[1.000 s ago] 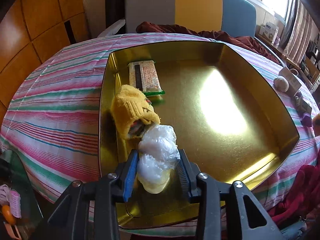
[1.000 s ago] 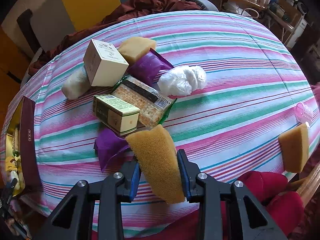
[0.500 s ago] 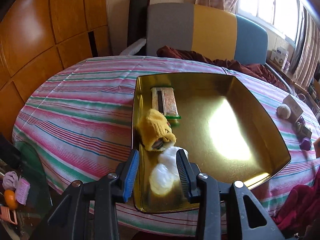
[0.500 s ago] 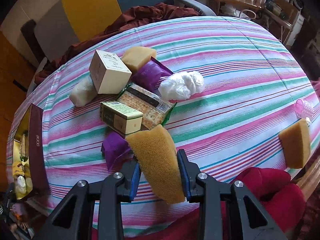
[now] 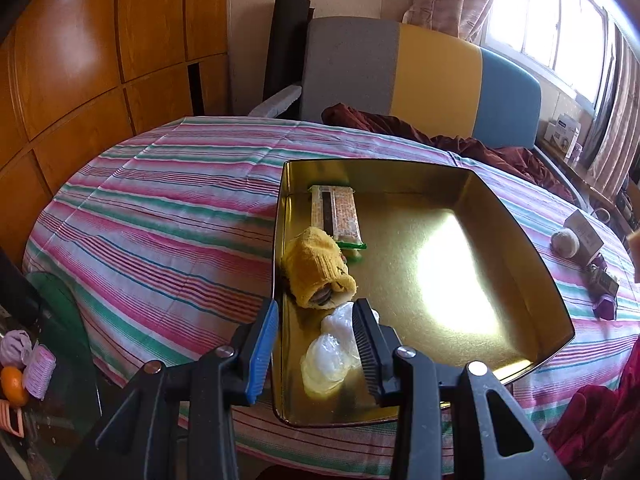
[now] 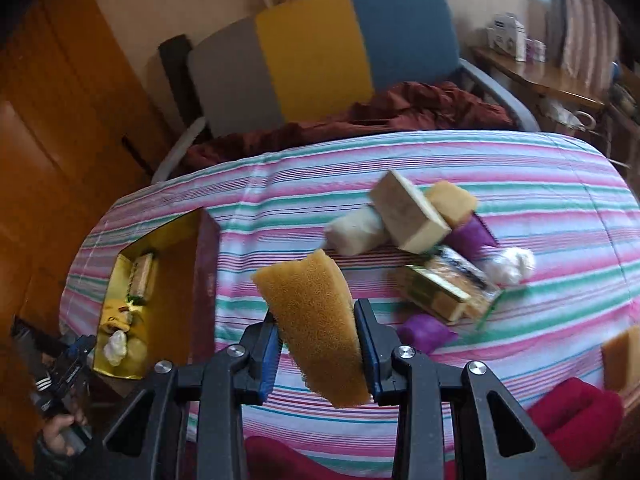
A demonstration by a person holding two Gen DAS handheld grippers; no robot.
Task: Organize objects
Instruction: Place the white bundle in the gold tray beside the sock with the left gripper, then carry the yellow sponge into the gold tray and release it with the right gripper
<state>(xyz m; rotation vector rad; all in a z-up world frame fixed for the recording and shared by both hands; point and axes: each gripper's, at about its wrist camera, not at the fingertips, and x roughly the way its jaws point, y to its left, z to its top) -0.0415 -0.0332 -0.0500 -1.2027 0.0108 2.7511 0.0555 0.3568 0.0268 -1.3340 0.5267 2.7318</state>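
My right gripper (image 6: 316,320) is shut on a tan sponge wedge (image 6: 308,292) and holds it in the air over the striped tablecloth, between the gold tin tray (image 6: 168,280) on the left and a pile of objects on the right. In the left wrist view the tray (image 5: 520,232) holds a cracker packet (image 5: 336,212), a rolled yellow cloth (image 5: 316,272) and a white plastic bag (image 5: 332,352). Above the tray's near left corner hangs my left gripper (image 5: 316,320), open, with the bag lying below it on the tray floor.
The pile holds a cream box (image 6: 408,216), a white roll (image 6: 356,232), a second sponge (image 6: 452,200), purple packets (image 6: 472,236), a green-gold box (image 6: 432,294) and a white bag (image 6: 514,266). A third sponge (image 6: 622,356) lies at the right edge. An armchair (image 5: 420,72) stands behind the table.
The left gripper has lifted up and back from the white bag, which stays in the tray. The right gripper has swung left and upward with the sponge, towards the tray.
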